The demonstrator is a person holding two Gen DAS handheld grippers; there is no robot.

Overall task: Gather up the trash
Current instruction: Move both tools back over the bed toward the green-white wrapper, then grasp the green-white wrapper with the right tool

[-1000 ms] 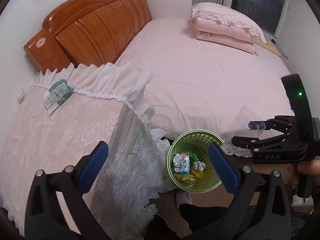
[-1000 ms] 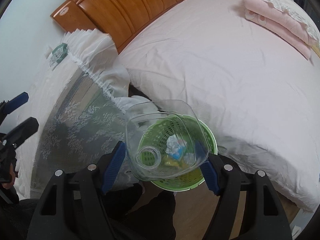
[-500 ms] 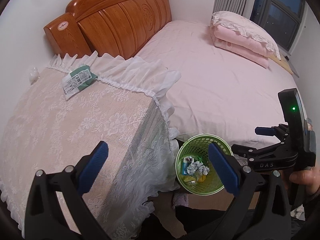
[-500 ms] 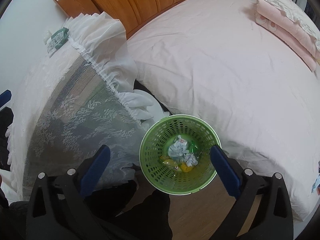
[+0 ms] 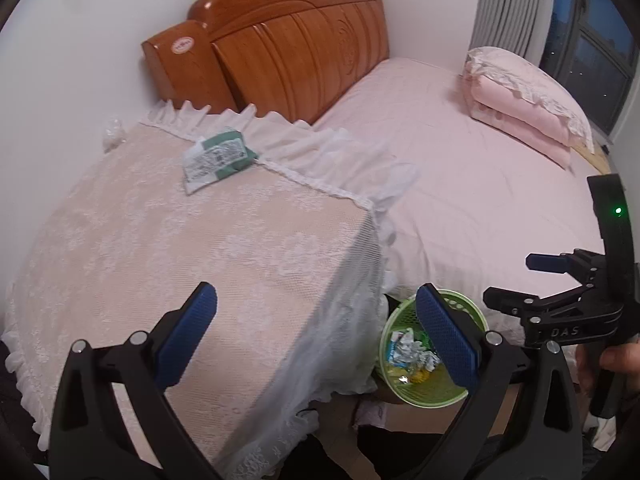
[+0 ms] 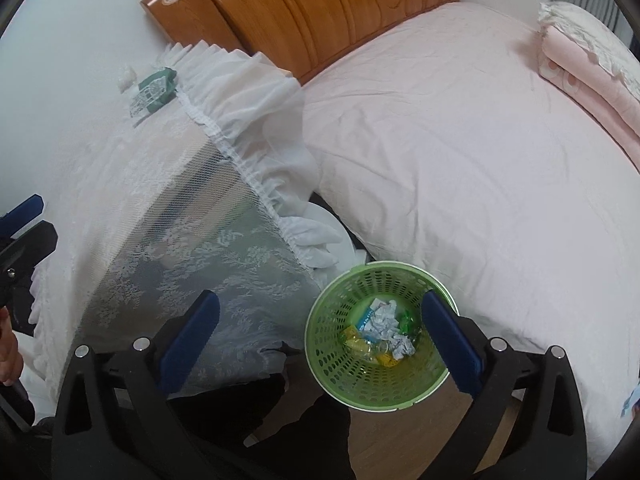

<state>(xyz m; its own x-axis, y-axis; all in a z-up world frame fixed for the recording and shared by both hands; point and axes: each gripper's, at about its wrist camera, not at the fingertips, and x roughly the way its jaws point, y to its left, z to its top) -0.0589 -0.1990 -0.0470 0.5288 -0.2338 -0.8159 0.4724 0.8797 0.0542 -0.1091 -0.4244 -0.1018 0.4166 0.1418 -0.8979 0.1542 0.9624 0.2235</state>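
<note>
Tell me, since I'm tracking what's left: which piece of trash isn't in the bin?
The green-and-white wrapper, lying on the lace-covered nightstand near the headboard; the crumpled pieces sit inside the green basket.
</note>
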